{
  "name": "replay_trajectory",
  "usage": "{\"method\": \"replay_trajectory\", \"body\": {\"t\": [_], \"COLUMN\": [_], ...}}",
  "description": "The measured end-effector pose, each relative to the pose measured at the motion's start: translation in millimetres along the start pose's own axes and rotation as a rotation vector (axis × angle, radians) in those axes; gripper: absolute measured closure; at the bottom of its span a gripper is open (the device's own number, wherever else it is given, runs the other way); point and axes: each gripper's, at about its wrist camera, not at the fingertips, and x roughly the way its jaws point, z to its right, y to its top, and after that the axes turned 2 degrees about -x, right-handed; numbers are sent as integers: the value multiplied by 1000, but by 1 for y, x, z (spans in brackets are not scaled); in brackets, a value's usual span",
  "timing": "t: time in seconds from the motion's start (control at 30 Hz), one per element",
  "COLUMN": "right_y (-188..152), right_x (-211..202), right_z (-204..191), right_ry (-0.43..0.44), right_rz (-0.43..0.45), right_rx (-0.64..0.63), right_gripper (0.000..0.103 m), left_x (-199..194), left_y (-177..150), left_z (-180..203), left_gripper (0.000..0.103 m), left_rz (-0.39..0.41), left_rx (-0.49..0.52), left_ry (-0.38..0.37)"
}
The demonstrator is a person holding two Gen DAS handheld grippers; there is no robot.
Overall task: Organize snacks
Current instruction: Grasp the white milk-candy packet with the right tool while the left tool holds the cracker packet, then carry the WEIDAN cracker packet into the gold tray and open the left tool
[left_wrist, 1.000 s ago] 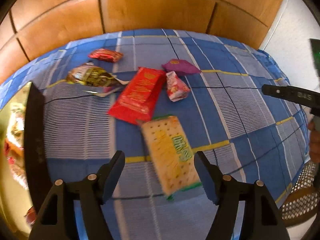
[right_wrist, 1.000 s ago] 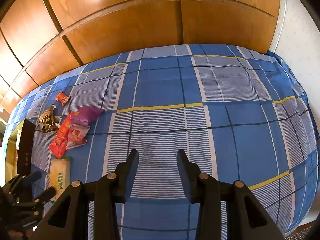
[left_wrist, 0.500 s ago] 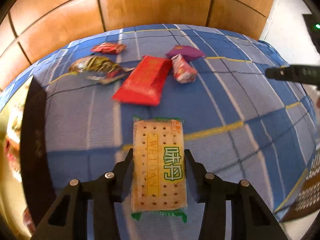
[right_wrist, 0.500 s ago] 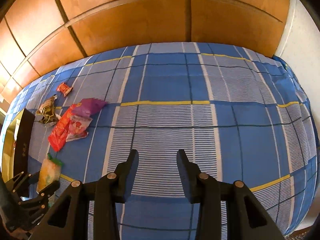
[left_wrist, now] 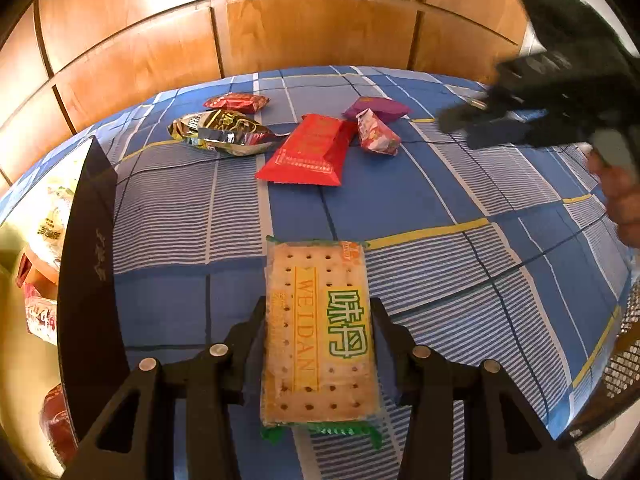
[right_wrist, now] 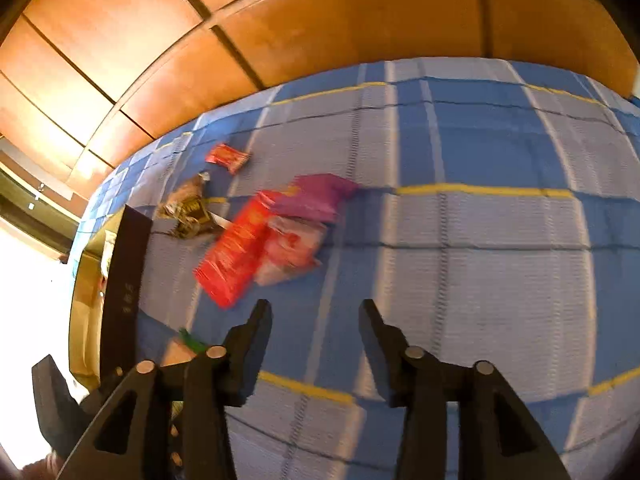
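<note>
Gripping the yellow cracker packet with green lettering (left_wrist: 320,332), the left gripper (left_wrist: 318,320) has one black finger pressed against each long side of it, near the camera, with the packet's far end reaching past the fingertips. The right gripper (right_wrist: 314,332) stands open with nothing between its fingers, hovering above the cloth; its view is blurred.

Largest of all is the bed covered in a blue, white and yellow checked cloth (left_wrist: 460,208), backed on the far side by brown wooden wall panels (left_wrist: 312,28). At the left edge sits a black-walled box (left_wrist: 90,264) with several wrapped snacks inside, just left of the held packet.

On the cloth, far beyond the left gripper, lies a cluster of snacks. A flat red rectangular packet (left_wrist: 310,150) is the biggest, at the middle of the group. Left of it rests a crumpled gold-and-black foil bag (left_wrist: 220,132), its edge close to the red packet. Right of the red packet lies a small pink-and-white wrapped snack (left_wrist: 376,136), and touching that on the far side is a purple pouch (left_wrist: 378,108). Farthest and smallest, a little red wrapper (left_wrist: 236,102) lies just beyond the foil bag.
</note>
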Motion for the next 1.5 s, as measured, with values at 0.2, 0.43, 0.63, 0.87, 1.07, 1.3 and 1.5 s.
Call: {"method": "replay_trajectory", "body": {"t": [0.2, 0.43, 0.63, 0.87, 1.07, 1.3, 1.5], "right_y": [25, 33, 7, -52, -69, -80, -85], "right_x": [33, 65, 49, 20, 18, 15, 17], "right_z": [-20, -23, -33, -33, -27, -34, -34], "right_ry": [-34, -92, -114, -187, -184, -213, -211], "right_rz": [-30, -78, -86, -110, -62, -2, 46], "right_rx": [-16, -42, -152, -264, -251, -295, -294], "right_gripper": [55, 70, 76, 75, 75, 75, 73], "left_x": [0, -2, -4, -6, -10, -17, -41], "left_y": [-1, -4, -5, -5, -6, -10, -4], "left_z": [0, 2, 2, 2, 2, 2, -6], "left_gripper": [55, 54, 54, 54, 56, 56, 56], "left_rz": [15, 26, 32, 28, 19, 12, 55], "left_rx": [0, -6, -12, -17, -14, -14, -42], "left_ry": [2, 9, 11, 27, 54, 61, 33]}}
